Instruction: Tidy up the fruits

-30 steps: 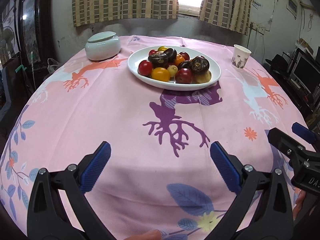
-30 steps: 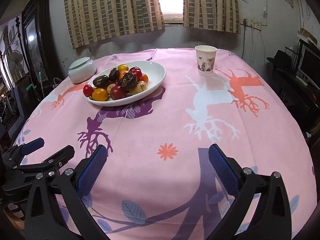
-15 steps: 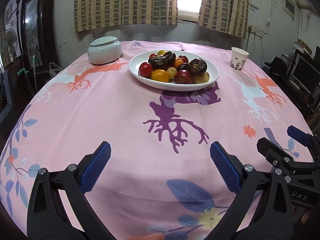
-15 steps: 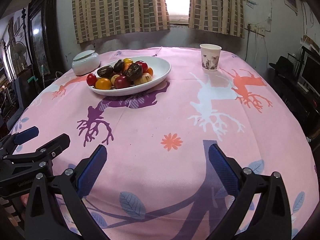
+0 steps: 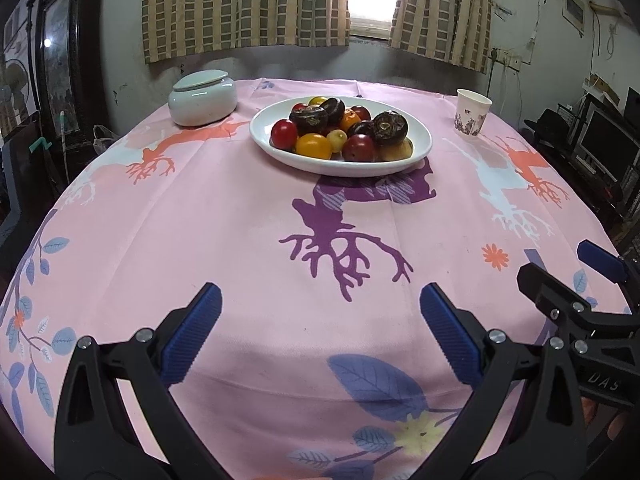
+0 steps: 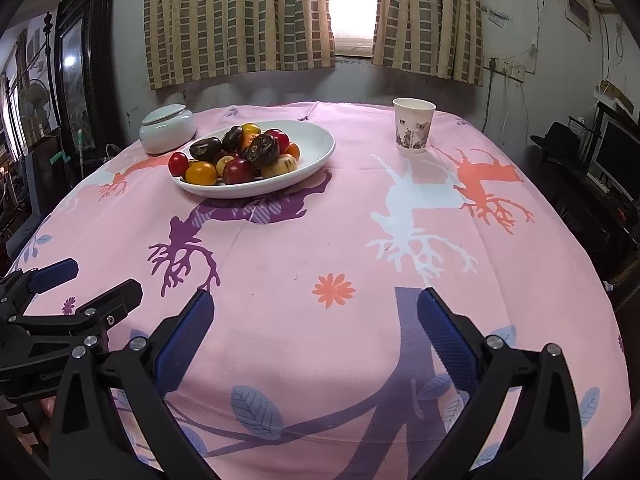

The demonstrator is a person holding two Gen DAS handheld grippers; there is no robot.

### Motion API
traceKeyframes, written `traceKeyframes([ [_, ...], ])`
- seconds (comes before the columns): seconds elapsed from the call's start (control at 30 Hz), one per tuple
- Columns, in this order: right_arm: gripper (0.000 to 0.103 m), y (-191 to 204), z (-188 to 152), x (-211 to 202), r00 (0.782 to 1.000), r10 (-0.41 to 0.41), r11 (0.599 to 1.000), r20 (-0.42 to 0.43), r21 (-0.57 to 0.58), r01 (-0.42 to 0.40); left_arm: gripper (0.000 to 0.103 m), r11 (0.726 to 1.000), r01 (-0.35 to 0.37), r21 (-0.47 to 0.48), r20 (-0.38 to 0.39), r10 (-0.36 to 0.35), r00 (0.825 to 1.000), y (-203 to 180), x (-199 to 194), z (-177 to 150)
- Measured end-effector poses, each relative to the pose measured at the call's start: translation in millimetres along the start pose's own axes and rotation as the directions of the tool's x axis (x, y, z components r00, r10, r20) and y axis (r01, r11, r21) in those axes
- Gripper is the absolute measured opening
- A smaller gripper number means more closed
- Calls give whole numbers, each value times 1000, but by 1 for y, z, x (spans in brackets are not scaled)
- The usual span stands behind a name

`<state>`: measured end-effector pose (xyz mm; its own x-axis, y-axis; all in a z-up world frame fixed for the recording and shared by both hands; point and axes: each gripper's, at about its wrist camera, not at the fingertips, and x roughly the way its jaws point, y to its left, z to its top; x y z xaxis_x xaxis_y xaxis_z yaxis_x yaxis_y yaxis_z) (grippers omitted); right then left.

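A: So, why are both grippers near the table edge?
B: Prob. staging. Left gripper [image 5: 320, 326] & right gripper [image 6: 314, 330] hang w/ jaws spread, holding nothing. Fruits [image 5: 340, 134] sit heaped in 1 white plate [image 5: 420, 150], well apart from them.
A: Count?
B: Approx. a dozen fruits, 1 paper cup [image 6: 413, 126], 1 lidded jar [image 5: 202, 98].

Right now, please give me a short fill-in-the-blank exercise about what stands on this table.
1. The mixed fruits all lie in the white oval ____.
2. The pale round ceramic jar has its lid ____.
3. The printed paper cup stands ____ on the pink tablecloth.
4. Both the left gripper and the right gripper are ____ and hold nothing.

Missing words: plate; on; upright; open
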<state>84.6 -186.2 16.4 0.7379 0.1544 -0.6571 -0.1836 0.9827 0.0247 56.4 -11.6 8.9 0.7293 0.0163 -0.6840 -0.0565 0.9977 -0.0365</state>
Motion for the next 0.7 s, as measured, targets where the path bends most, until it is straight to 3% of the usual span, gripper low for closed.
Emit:
traceKeyframes([
  [0.7,102,-1,-4,9,999,-27,1000,-34,-1,27,101,1000,-18,5,-40,19,999,0,8,-3],
])
